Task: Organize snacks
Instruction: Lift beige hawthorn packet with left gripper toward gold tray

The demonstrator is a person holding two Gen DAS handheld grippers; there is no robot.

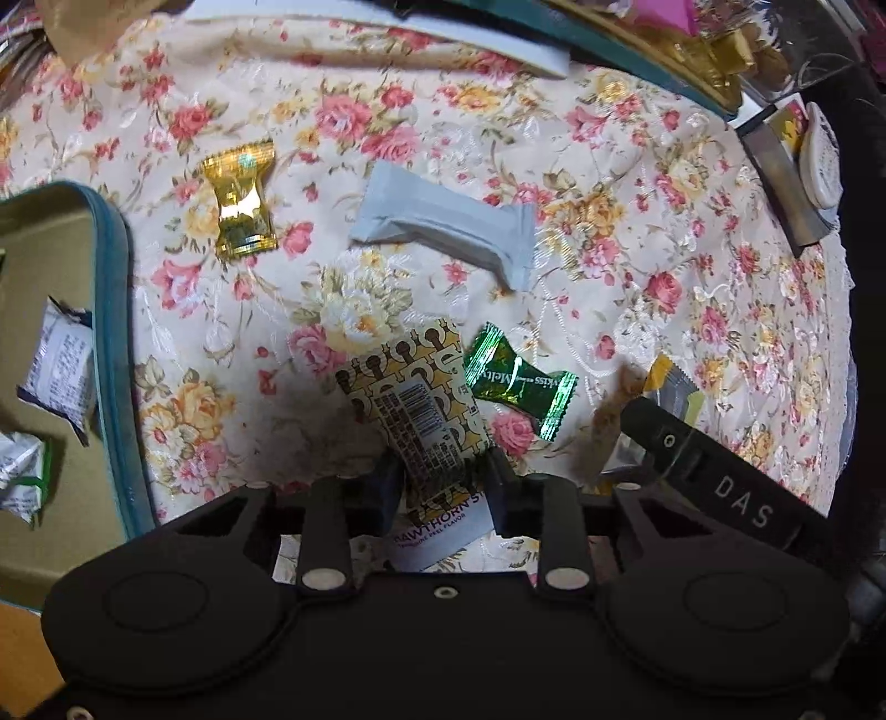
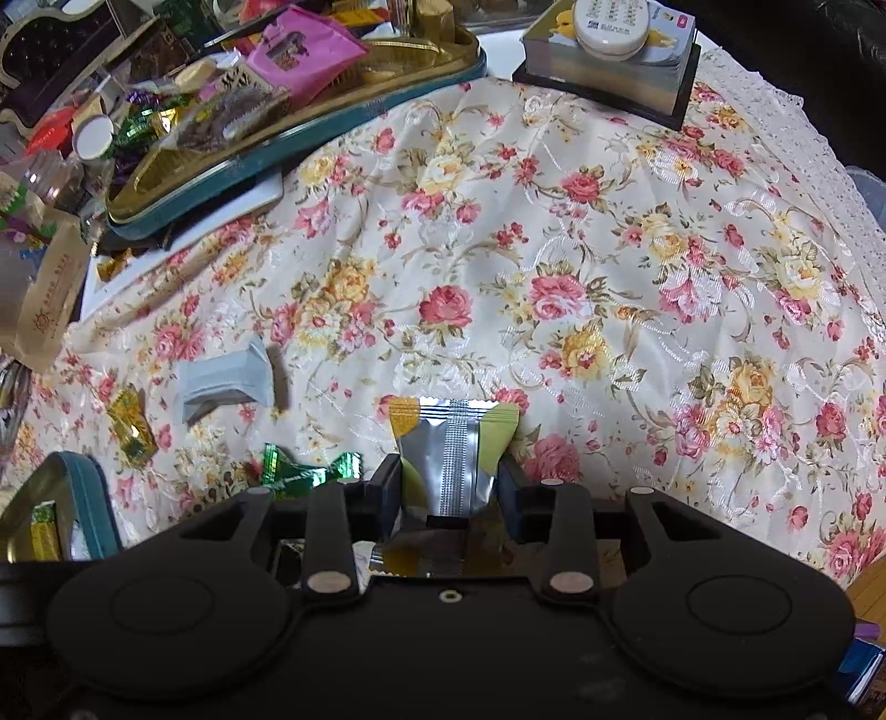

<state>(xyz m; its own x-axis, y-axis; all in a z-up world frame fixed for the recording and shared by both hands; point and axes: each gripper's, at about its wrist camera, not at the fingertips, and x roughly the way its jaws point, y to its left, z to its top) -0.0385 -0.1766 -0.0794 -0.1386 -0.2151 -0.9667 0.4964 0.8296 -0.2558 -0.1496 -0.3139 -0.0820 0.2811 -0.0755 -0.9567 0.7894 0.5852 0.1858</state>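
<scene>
Nearest in the left wrist view, the left tongs (image 1: pixel 440 479) point steeply down with a yellow patterned hawthorn snack packet (image 1: pixel 421 410) between their pads; the pads meet its two long edges, so they are clamped on the hawthorn snack packet. It lies flat on the floral cloth (image 1: pixel 637 232) that covers the surface. Just beside the packet at about 2 o'clock sits a green foil candy (image 1: pixel 518 382), touching or nearly touching its corner. Further out at 12 o'clock lies a pale grey wrapped bar (image 1: pixel 448 221), and at 11 o'clock a gold foil candy (image 1: pixel 241 202), apart from it. At 9 o'clock the teal-rimmed tin (image 1: pixel 113 310) holds two white wrappers. At 3 o'clock the other gripper's black body enters the frame.

In the right wrist view, the right tongs (image 2: pixel 449 487) are clamped on a silver packet with yellow and green corners (image 2: pixel 451 437), its far end resting on the cloth. At 10 o'clock lie the green candy, the gold candy and the grey bar. Farther, at 11 o'clock, a gold tray with a teal rim (image 2: pixel 310 133) is heaped with mixed snacks, including a pink bag (image 2: pixel 302 55). At 1 o'clock a stack of cards on a dark base (image 2: pixel 609 72) carries a small oval white case (image 2: pixel 609 27).
</scene>
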